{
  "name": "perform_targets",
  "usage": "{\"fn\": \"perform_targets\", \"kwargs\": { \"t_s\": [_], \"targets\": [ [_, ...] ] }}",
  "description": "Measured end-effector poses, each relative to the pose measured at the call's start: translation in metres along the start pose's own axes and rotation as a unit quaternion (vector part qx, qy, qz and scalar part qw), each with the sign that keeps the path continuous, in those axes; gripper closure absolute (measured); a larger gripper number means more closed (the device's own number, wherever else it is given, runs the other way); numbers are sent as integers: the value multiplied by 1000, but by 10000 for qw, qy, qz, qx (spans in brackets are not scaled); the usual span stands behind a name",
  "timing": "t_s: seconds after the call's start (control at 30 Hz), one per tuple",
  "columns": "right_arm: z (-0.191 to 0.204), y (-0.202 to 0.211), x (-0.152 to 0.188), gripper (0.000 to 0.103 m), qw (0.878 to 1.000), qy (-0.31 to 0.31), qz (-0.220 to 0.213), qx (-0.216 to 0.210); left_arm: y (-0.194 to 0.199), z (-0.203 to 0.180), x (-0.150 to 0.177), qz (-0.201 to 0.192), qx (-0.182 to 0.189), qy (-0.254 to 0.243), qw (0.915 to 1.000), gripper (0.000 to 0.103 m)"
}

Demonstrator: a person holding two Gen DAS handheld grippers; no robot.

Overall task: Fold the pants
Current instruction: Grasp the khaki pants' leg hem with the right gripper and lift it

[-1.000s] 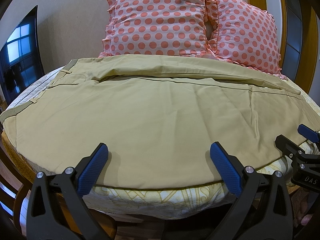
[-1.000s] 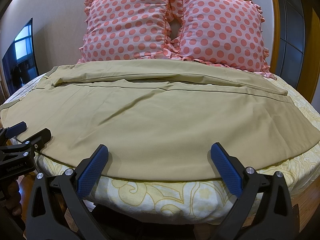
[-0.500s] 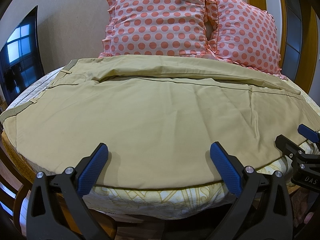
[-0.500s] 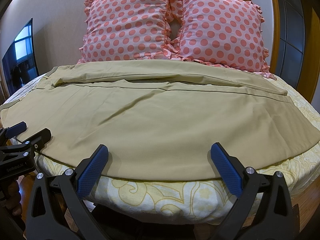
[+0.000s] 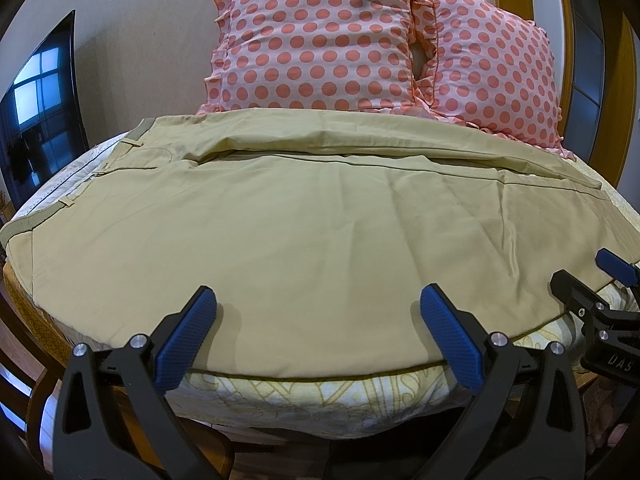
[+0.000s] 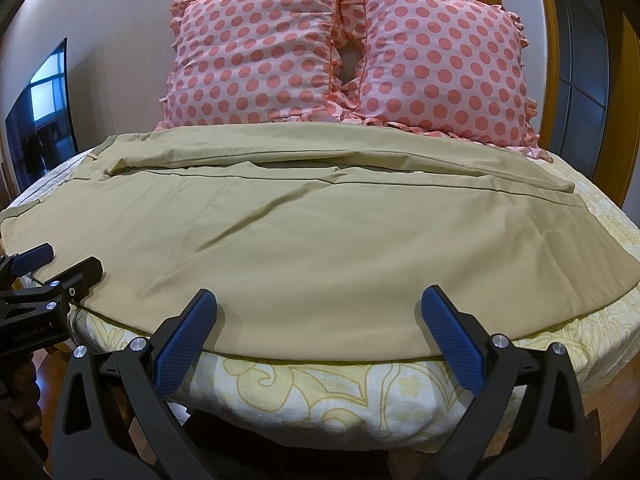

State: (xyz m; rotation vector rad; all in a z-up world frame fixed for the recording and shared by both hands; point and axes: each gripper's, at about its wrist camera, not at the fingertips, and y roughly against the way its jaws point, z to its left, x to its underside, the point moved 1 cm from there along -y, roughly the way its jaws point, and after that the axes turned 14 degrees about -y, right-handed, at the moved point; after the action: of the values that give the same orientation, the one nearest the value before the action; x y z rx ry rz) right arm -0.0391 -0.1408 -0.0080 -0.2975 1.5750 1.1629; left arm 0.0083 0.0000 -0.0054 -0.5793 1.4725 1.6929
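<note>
Khaki pants point(image 5: 304, 216) lie flat across the bed, waistband at the left, leg ends at the right; they also fill the right wrist view point(image 6: 312, 236). My left gripper point(image 5: 316, 320) is open and empty at the pants' near edge. My right gripper point(image 6: 316, 320) is open and empty at the same near edge, further right. The right gripper shows at the right edge of the left wrist view point(image 5: 580, 276). The left gripper shows at the left edge of the right wrist view point(image 6: 60, 264).
Two pink polka-dot pillows point(image 6: 344, 52) lean on the wall behind the pants. The bed has a yellow patterned sheet point(image 6: 320, 392). A dark TV screen point(image 5: 36, 120) stands at the left. A wooden door frame point(image 6: 552, 40) is at the right.
</note>
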Motion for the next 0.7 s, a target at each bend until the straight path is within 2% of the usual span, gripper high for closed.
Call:
{"fn": "perform_targets", "kwargs": {
  "t_s": [0.13,0.23,0.33,0.43,0.5,0.53,0.57,0.6,0.63,0.7],
  "targets": [
    [-10,-1,-18,1,9993,-127,250,-266,2,3,-4,28,57,4,10000,2],
    [-31,2,-58,1,9984,-465,61,-323,4,6,-10,83,36,11,10000,2],
    [-61,-12,-123,1,9975,-664,-224,106,9,14,-24,-86,-175,69,9998,2],
    [-97,-58,-183,1,9923,-1038,-77,668,9,21,-44,-240,-302,162,9991,2],
    [-126,-99,-215,1,9847,-1314,61,1146,6,21,-52,-312,-323,159,9989,2],
    [-146,-127,-232,8,9768,-1558,213,1451,4,21,-56,-342,-331,146,9988,2],
    [-161,-145,-242,14,9709,-1772,330,1578,3,20,-58,-357,-333,125,9987,2],
    [-179,-166,-252,27,9623,-2066,490,1699,1,19,-60,-370,-326,101,9987,2],
    [-200,-191,-261,34,9493,-2465,695,1824,0,18,-62,-383,-310,77,9988,2],
    [-227,-214,-267,35,9320,-2937,875,1936,-5,17,-65,-410,-282,14,9988,2]
  ]
}}
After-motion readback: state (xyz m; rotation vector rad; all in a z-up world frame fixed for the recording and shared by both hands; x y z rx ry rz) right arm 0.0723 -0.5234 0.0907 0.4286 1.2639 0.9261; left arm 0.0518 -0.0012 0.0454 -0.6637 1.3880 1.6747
